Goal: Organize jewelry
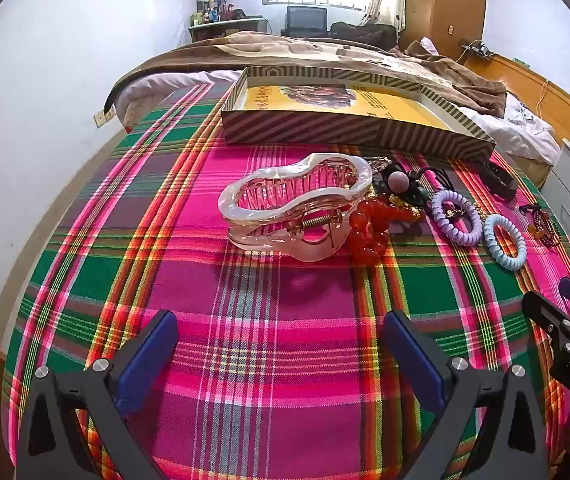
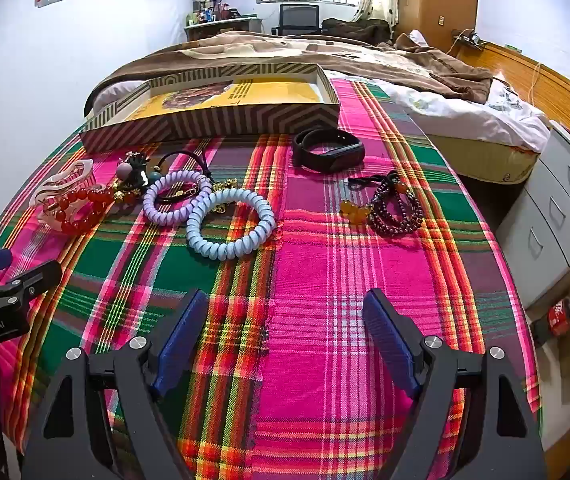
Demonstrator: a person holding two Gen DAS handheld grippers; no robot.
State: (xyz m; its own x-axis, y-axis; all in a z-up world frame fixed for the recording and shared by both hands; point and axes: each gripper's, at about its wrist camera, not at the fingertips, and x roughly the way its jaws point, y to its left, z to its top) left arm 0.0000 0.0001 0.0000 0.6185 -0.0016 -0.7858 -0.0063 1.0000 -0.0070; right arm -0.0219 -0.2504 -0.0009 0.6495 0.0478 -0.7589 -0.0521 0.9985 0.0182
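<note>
Jewelry lies on a plaid cloth (image 1: 285, 360) in front of a shallow striped box (image 1: 349, 128) with a yellow floor. A pearly hair claw (image 1: 297, 204) lies closest to my open left gripper (image 1: 281, 332), with a red bead bracelet (image 1: 373, 232) beside it. A purple coil tie (image 2: 177, 196), a blue coil tie (image 2: 231, 224), a black band (image 2: 329, 154) and a dark bead bracelet (image 2: 395, 212) lie ahead of my open right gripper (image 2: 285, 312). Both grippers are empty and hover low over the cloth.
The striped box (image 2: 213, 120) sits at the far edge of the cloth. A bed with a brown blanket (image 2: 285, 52) lies behind. Grey drawers (image 2: 557, 216) stand at the right, with a red can (image 2: 561, 316) on the floor.
</note>
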